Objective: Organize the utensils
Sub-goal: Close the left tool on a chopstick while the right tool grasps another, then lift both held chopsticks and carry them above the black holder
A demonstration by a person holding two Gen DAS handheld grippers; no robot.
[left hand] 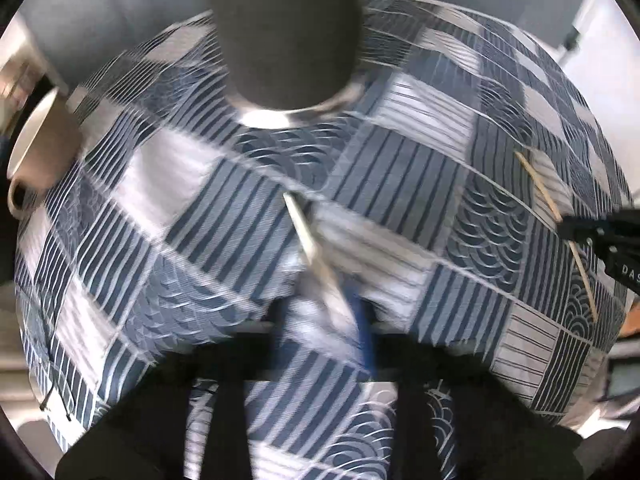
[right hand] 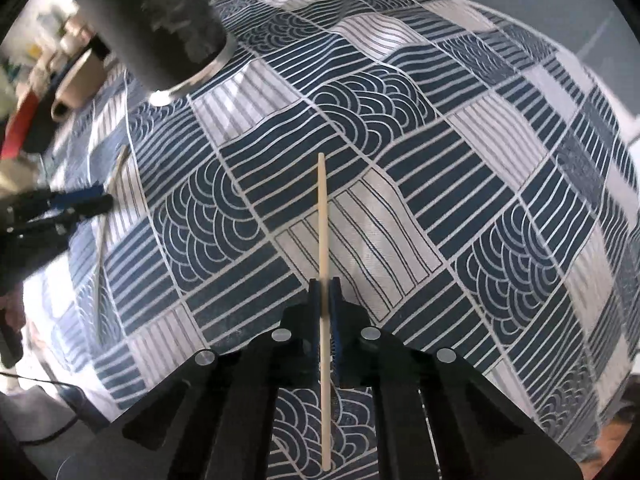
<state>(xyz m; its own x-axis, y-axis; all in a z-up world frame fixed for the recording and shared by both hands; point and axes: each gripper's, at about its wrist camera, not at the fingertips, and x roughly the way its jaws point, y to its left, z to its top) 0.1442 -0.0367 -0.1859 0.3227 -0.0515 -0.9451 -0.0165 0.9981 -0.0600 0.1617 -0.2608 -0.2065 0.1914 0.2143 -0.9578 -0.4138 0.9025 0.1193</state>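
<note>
Two pale wooden chopsticks are the things in play. The first chopstick (right hand: 323, 248) runs straight ahead between the blue-padded fingers of the right tool (right hand: 325, 286), which is closed narrowly on it; its near end passes back below the fingers and its far tip points out over the patterned cloth. From the left wrist view that same stick shows at the right edge (left hand: 538, 184), crossed by the right tool's black fingers. The second chopstick (left hand: 306, 232) sits in the left tool (left hand: 328, 316), pinched between its fingers and angled up and to the left (this view is smeared by motion, so the exact contact is hard to read, though the blue pad lies against the stick). In the right wrist view the left tool (right hand: 92, 202) appears at the left edge with the second chopstick (right hand: 108, 216) slanting through it. Beyond both sticks stands a dark grey cylindrical holder (right hand: 156, 20) with a bright metal rim at its base, upright on the worktop; it fills the top centre of the left view (left hand: 286, 28). The blue-and-white tablecloth (right hand: 420, 152) covers the worktop. A white mug (left hand: 40, 148) sits on the cloth well apart to the left.
</note>
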